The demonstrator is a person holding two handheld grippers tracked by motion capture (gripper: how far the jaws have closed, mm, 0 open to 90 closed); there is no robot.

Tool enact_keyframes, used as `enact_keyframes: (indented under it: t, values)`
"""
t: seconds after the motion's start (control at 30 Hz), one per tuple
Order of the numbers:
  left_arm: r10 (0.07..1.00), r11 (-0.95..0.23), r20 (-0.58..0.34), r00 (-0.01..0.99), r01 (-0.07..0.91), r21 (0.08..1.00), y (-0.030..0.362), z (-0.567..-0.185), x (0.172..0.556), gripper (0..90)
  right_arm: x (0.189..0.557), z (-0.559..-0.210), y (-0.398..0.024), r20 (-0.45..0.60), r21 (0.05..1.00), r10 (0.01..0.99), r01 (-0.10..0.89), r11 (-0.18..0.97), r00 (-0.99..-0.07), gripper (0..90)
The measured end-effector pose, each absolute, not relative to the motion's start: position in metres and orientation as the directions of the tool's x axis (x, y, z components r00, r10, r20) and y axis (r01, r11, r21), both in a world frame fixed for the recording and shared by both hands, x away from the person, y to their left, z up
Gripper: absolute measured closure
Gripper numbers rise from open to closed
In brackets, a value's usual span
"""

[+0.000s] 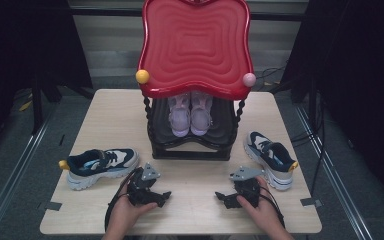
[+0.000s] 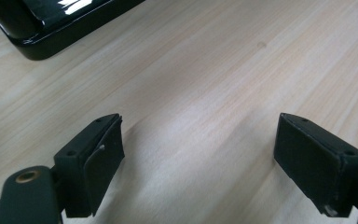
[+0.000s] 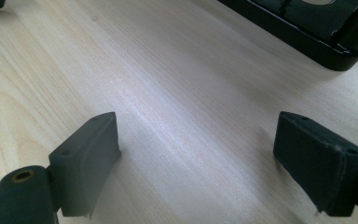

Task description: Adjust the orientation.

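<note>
A navy, white and blue sneaker lies on its side at the table's left. Its mate stands at the right, toe pointing away. A pair of pink shoes sits on the lower shelf of a black rack with a red wavy top. My left gripper rests low over the bare wood near the front edge, open, nothing between its jaws. My right gripper faces it from the right, also open over bare wood.
The wooden table has dark floor on both sides. The rack's glossy black base shows as a corner in the left gripper view and as an edge in the right gripper view. A yellow knob and a pink knob stick out from the red top.
</note>
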State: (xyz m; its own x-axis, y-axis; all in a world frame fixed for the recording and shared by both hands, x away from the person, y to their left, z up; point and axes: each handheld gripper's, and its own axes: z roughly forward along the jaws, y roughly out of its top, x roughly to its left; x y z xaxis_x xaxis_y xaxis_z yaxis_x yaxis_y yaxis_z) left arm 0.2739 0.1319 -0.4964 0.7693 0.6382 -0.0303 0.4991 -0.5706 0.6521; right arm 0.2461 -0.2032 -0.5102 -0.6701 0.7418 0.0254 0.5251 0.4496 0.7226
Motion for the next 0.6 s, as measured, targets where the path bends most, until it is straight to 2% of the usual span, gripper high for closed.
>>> enact_keyframes:
  t: [0.6]
  values:
    - [0.579, -0.686, -0.021, 0.815, 0.500, 0.529, 0.140, -0.471, 0.278, 17.6, 0.247, -0.510, -0.203, 0.028, 0.722, 0.737, 0.523, 0.453, -0.676, 13.4]
